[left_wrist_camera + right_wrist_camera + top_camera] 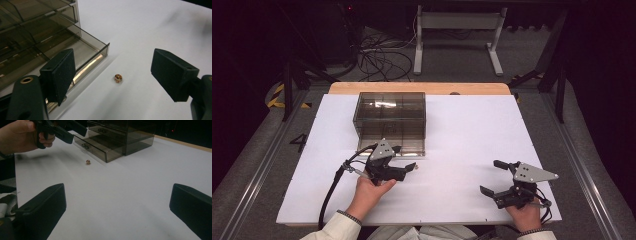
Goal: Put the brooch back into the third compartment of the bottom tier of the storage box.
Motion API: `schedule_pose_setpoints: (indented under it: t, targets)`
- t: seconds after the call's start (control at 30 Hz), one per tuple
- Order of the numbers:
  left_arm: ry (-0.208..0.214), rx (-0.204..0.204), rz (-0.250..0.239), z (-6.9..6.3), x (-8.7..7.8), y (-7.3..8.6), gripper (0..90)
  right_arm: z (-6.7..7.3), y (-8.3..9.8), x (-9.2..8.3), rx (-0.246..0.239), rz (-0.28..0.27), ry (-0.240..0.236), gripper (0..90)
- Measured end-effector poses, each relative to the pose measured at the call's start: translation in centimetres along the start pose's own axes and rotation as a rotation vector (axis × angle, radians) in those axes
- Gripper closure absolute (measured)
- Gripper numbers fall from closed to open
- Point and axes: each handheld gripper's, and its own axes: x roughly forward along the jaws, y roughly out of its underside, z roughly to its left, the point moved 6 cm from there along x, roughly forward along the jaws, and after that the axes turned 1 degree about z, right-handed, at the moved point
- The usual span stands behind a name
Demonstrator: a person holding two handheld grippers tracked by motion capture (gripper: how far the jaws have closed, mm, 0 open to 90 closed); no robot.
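Nearest, right gripper (498, 178) rested at the table's front edge, jaws spread wide, nothing between them; judged parked out of the way. Left gripper (113, 75) hovered over the white sheet (462, 130), jaws apart and empty, framing a small brass-coloured nut (118, 78) as if lining up a pick. Nut lay alone on the sheet, just beside the front corner of the pulled-out bottom drawer (82, 53); drawer probably left open to receive it. Beyond, smoked drawer cabinet (390, 117) stood toward the table's back edge.
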Motion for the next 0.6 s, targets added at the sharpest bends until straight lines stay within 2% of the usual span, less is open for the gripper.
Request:
schedule_pose_setpoints:
  t: [0.3,0.6]
  targets:
    - [0.012,-0.003,0.058,-0.1,1.6,0.4,26.4,0.0,0.0,0.0,0.0,0.0,-0.002,1.3]
    - [0.007,0.043,0.126,-0.6,3.1,0.8,32.3,0.0,0.0,0.0,-0.002,0.002,-0.004,1.3]
